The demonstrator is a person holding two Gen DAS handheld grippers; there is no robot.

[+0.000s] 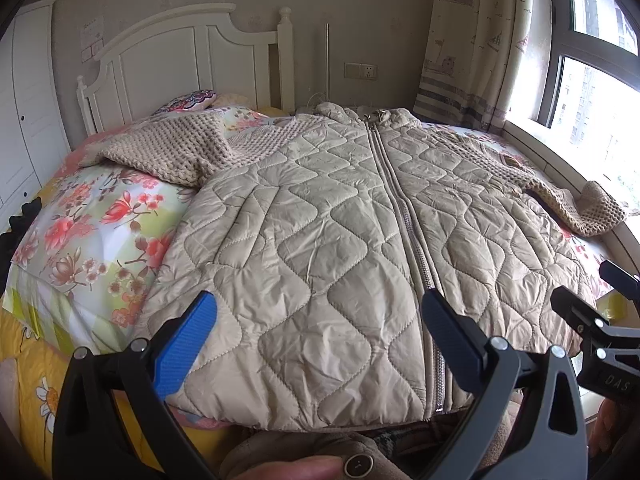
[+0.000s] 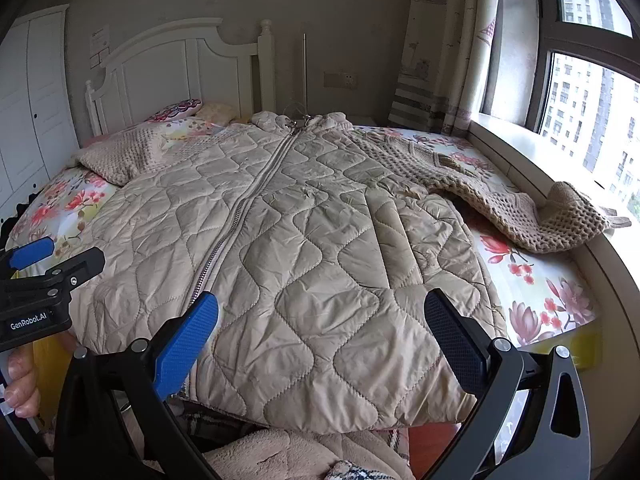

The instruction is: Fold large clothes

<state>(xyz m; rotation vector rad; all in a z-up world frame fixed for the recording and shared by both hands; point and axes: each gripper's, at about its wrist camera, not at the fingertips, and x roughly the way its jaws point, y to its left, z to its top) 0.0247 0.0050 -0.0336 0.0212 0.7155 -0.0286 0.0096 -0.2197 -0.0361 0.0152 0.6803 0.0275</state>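
Both my left gripper (image 1: 320, 332) and right gripper (image 2: 320, 332) gape empty above the jacket (image 1: 340, 240)'s hem at the bed (image 1: 92, 220)'s foot edge, zip running straight away toward the headboard (image 1: 180, 60).

In the right wrist view, at nine o'clock, the left gripper (image 2: 42, 262) body reads "GenRobot.AI". In the left wrist view, at four o'clock, the right gripper (image 1: 592, 292) body shows "DAS".
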